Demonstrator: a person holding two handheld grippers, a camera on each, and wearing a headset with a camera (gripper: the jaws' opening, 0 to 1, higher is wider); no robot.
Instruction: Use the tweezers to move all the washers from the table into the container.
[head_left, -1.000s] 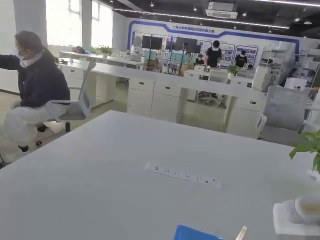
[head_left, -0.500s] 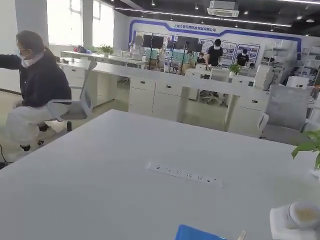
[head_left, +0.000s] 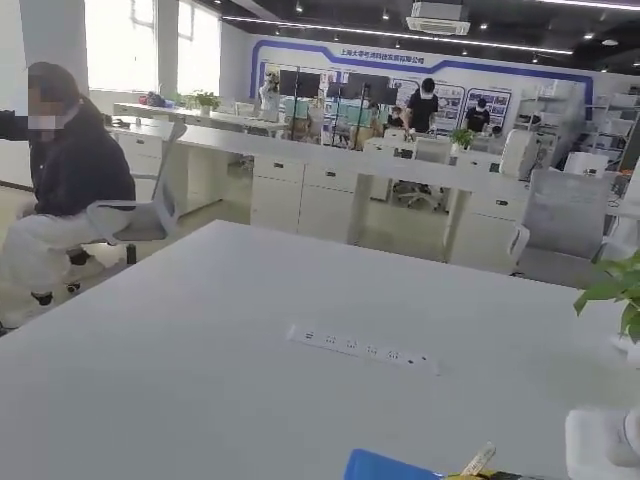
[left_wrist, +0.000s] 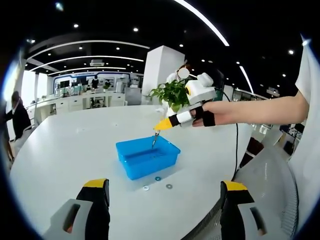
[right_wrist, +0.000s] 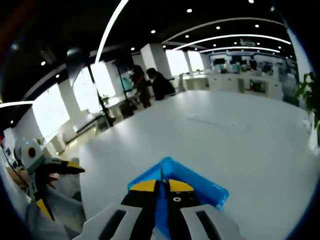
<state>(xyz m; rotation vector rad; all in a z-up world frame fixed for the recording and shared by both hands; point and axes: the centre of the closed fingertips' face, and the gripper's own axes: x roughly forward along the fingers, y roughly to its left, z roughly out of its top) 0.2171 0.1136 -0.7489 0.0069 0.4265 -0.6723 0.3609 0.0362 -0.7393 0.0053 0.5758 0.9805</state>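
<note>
- One corner of the shallow blue plastic container (head_left: 385, 466) sits at the lower edge of the head view, on the white table (head_left: 200, 350). The pale tip end of the slim tweezers (head_left: 481, 460) slants up just beside it, to its right.
- In the left gripper view, the left gripper (left_wrist: 164, 184) is empty, with its two yellow-tipped jaws spread wide apart at the bottom.
- Three small ring-shaped washers (left_wrist: 158, 178) lie on the table, just outside the container's (left_wrist: 145, 159) wall that faces this camera. They are close together but apart from one another, and they lie between that wall and the left gripper's jaws.
- The right gripper (left_wrist: 167, 123), held in a hand (left_wrist: 212, 111), enters this view from the right and hangs above the container. The tweezers (left_wrist: 154, 140) point steeply down from it, with their tips inside or just over the container's far half.
- In the right gripper view, the right gripper (right_wrist: 161, 186) has its jaws pressed together on the thin tweezers (right_wrist: 161, 176). The tweezers run straight ahead along the jaw line over the container (right_wrist: 210, 192).
- The left gripper (right_wrist: 45, 187) stands off to the left in this view, well apart from the container.
- Judgement: the tweezers' long axis is near upright. The washers lie across the container from the tips, on the left gripper's side. The tips therefore need to clear that wall before lowering onto a washer.
</note>
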